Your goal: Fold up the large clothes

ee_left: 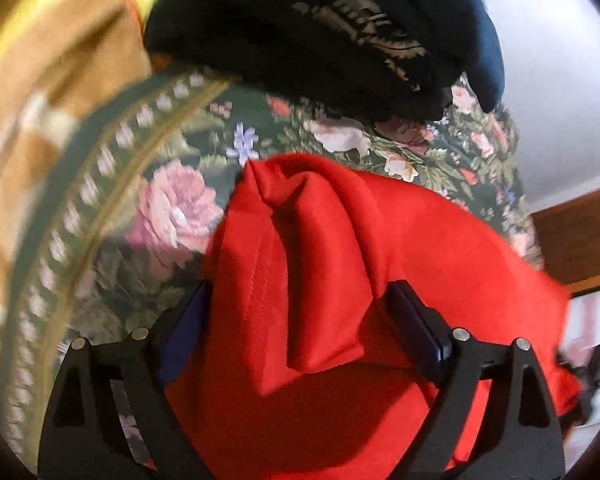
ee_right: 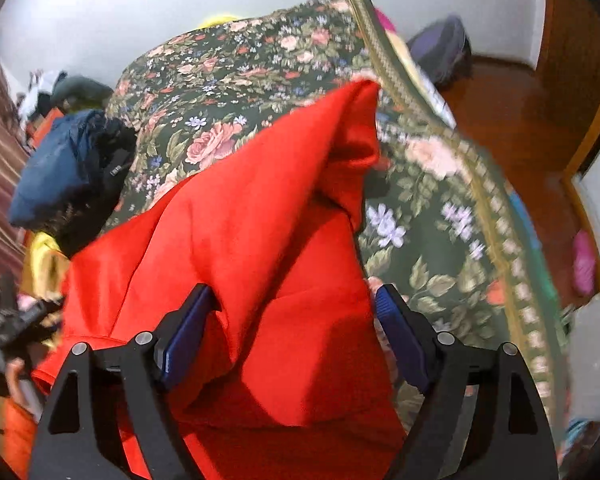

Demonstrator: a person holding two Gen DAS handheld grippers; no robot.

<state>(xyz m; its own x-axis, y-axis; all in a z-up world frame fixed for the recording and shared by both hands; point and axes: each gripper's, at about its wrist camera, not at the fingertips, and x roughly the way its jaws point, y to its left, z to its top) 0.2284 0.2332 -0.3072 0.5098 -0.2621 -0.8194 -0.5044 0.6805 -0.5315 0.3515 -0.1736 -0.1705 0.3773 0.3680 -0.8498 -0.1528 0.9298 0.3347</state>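
Observation:
A large red garment (ee_left: 340, 240) lies bunched on a dark green floral bedspread (ee_left: 172, 184). My left gripper (ee_left: 300, 300) is open, its blue pads wide apart on either side of a raised red fold. In the right wrist view the same red garment (ee_right: 260, 220) rises in a peak over the bedspread (ee_right: 228, 92). My right gripper (ee_right: 296, 300) is open too, its pads straddling the red cloth. Neither pair of pads pinches the cloth.
A pile of dark clothes, black and navy (ee_left: 320, 32), sits on the bed beyond the red garment; it also shows at the left in the right wrist view (ee_right: 68, 168). Tan and yellow cloth (ee_left: 52, 80) lies left. Wooden floor (ee_right: 512, 120) and a dark bag (ee_right: 444, 48) lie beyond the bed.

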